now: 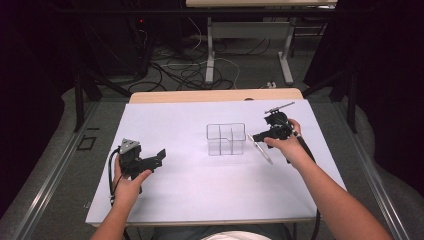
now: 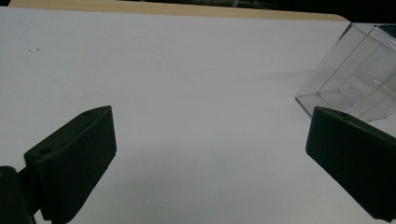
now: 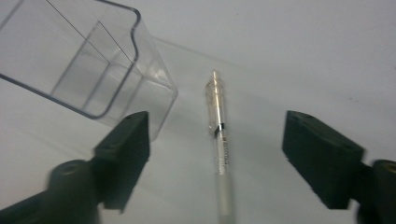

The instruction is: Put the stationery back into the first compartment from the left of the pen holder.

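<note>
Across the middle of the high view, a white sheet (image 1: 200, 180) covering a wooden table (image 1: 215, 95), its bare wood strip showing along the far edge. Beyond, in the upper part of the frame, grey floor with tangled cables (image 1: 185, 70) and the white legs of another table (image 1: 210, 55); dark on both sides.

At centre of the sheet, a clear plastic organizer (image 1: 226, 139), upright, with inner dividers. Just right of it, a clear pen (image 1: 260, 148) lying flat, apart from the box wall. Wide bare sheet at lower centre and upper left.

Right gripper (image 1: 257, 137) at centre right, jaws spread wide, straddling the pen (image 3: 219, 140) without touching. Left gripper (image 1: 160, 157) at lower left, jaws wide apart, holding nothing, over bare sheet, well apart from the organizer (image 2: 359, 79).
</note>
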The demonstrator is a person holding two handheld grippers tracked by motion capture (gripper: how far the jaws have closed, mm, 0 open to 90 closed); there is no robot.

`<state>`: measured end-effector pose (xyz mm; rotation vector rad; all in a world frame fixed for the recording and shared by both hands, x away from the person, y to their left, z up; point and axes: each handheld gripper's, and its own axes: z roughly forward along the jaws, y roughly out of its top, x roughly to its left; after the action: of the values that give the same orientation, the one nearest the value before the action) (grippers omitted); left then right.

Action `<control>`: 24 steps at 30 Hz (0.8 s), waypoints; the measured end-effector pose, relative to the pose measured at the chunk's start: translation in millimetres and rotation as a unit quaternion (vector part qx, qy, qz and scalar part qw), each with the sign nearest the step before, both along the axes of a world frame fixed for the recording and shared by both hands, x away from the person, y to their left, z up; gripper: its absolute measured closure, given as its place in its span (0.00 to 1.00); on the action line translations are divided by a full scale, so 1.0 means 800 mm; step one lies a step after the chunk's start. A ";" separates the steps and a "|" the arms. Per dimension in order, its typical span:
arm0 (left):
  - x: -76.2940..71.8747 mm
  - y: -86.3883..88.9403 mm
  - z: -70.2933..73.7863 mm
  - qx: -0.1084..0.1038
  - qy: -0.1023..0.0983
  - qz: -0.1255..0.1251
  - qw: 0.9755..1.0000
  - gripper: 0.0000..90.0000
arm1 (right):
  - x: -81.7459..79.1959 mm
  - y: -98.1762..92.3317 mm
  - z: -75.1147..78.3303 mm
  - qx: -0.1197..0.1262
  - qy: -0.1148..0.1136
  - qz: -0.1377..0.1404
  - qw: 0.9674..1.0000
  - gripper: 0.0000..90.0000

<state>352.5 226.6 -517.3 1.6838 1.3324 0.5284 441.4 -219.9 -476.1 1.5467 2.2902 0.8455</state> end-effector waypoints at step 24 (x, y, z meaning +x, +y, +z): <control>0.000 -0.002 -0.001 0.000 0.002 0.000 1.000 0.02 | 0.013 0.000 -0.040 -0.064 0.040 0.067 0.995 0.63</control>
<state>352.5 225.3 -518.1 1.6861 1.3343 0.5260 451.5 -220.0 -507.9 1.4099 2.4747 0.6641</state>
